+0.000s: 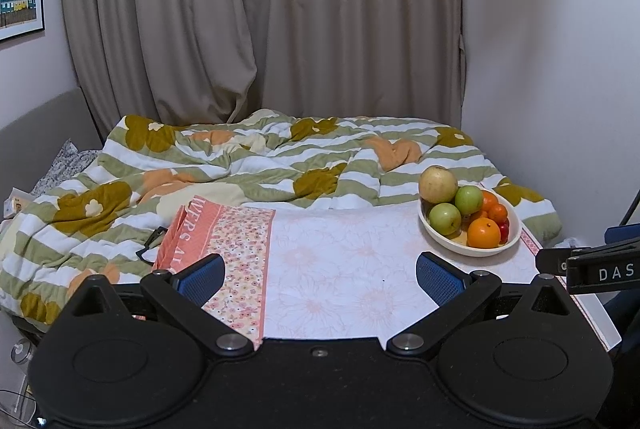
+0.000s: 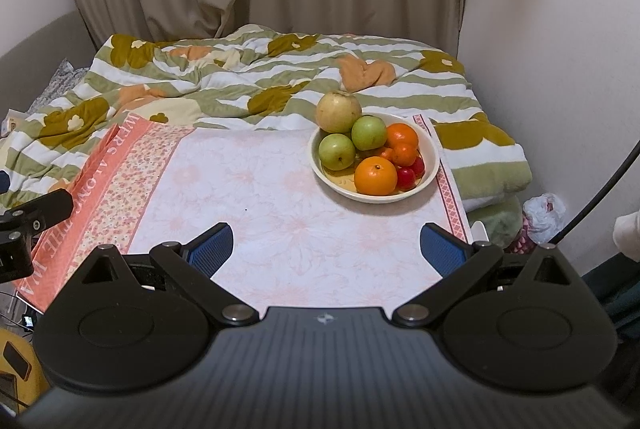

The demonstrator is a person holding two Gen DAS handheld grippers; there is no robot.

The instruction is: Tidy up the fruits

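A cream bowl stands on the far right of a table with a pale floral cloth. It holds a yellow-brown pear, two green apples, several oranges and small red fruits. My left gripper is open and empty, low over the near table edge, left of the bowl. My right gripper is open and empty, in front of the bowl.
A bed with a striped flowered duvet lies behind the table. Beige curtains hang at the back, a wall stands at right. The cloth's orange border hangs off the left side. A plastic bag lies on the floor at right.
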